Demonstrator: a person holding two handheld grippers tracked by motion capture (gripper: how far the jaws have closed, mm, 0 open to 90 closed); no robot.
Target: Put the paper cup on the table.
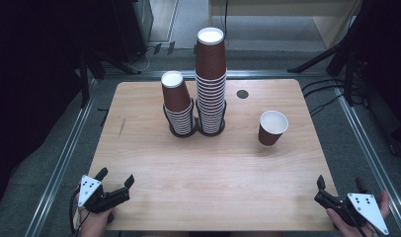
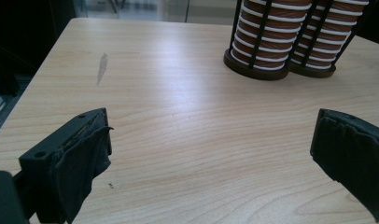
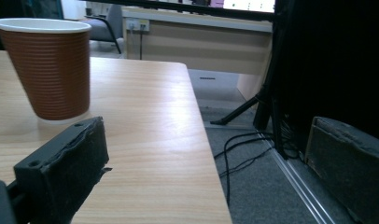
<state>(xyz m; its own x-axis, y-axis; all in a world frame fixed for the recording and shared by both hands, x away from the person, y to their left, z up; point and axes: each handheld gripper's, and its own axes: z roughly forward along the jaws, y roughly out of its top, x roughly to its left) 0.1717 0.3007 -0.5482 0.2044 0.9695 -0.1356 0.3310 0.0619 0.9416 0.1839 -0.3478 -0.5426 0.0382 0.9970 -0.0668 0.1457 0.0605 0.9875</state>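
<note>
The left gripper (image 1: 114, 178) rests at the near left corner of the wooden table (image 1: 154, 163), its jaws spread wide with nothing between them. Ahead of it and off to its right stands a black wire double holder (image 1: 196, 129), well apart across bare tabletop; the holder carries a short stack of brown ribbed paper cups (image 1: 178, 103) and, touching beside it, a tall stack (image 1: 211, 74).

The right gripper (image 1: 339, 183) sits at the near right corner, jaws likewise wide apart and empty. In the right gripper view its one jaw lies over the table and the other hangs past the table's right edge, above the grey floor (image 3: 253, 186) and cables. A single brown paper cup (image 1: 272, 127) stands upright ahead and to the left of this gripper, near the right edge, with open wood between them.
</note>
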